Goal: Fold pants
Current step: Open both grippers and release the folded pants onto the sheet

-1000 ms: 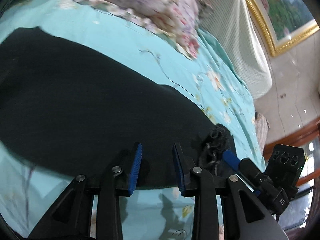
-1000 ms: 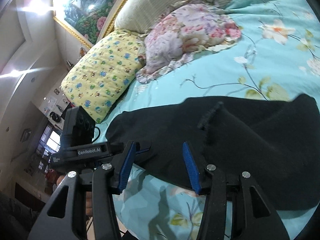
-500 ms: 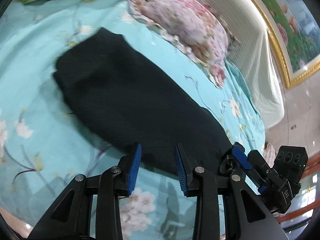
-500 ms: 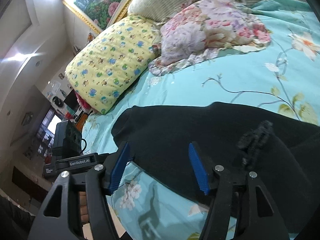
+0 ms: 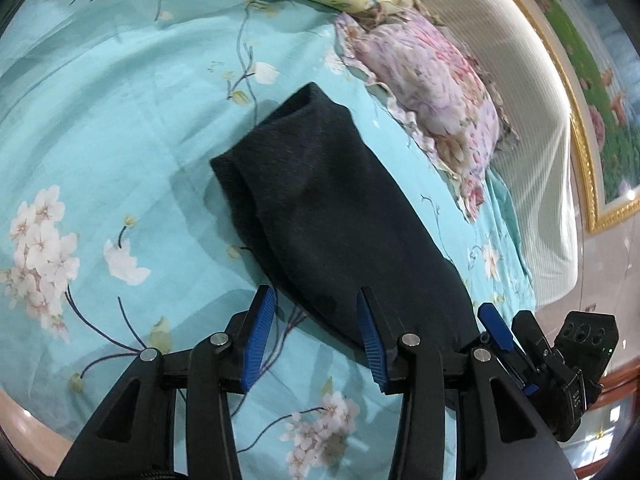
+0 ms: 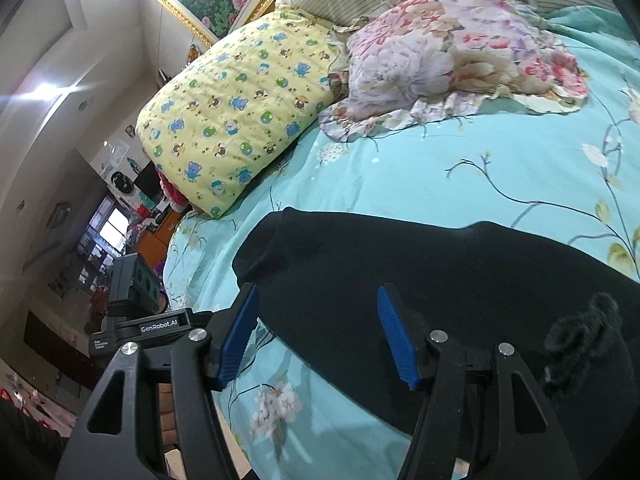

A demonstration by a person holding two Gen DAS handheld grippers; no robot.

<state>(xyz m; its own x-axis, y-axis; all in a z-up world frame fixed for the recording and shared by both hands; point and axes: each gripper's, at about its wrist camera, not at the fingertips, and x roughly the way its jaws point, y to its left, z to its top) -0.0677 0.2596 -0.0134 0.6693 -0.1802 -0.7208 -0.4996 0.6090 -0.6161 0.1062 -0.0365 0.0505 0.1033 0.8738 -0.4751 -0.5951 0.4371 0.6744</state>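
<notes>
1. On the bed (image 5: 120, 128), spread over a turquoise sheet printed with pale blossoms, lie the black pants (image 5: 320, 208), folded into a long narrow strip.
2. From the left wrist view the strip runs from a blunt, doubled end near the middle of the bed down to the lower right, where it passes behind the gripper hardware.
3. The left gripper (image 5: 316, 336) hovers over the near end of the pants with its blue-padded fingers (image 5: 256, 340) spread apart and nothing between them; one pad sits over bare sheet, the other over dark cloth.
4. The right gripper (image 6: 316, 336) likewise stands with its jaws apart, empty, above the edge of the pants (image 6: 420, 280), its left pad over the sheet and its right pad over the fabric.
5. Beside the right gripper, at the right of its view, a bunched black cord or drawstring (image 6: 580, 340) rests on top of the pants.
6. Each view catches the other gripper at its side: the right one at the lower right of the left view, the left one at the lower left of the right view.
7. Near the headboard (image 5: 520, 120) lie a pink floral pillow (image 6: 460, 52) and a yellow pillow (image 6: 240, 108) with small animal prints, side by side and well apart from the pants.
8. A gilt-framed painting (image 5: 600, 80) hangs on the wall above the headboard.
</notes>
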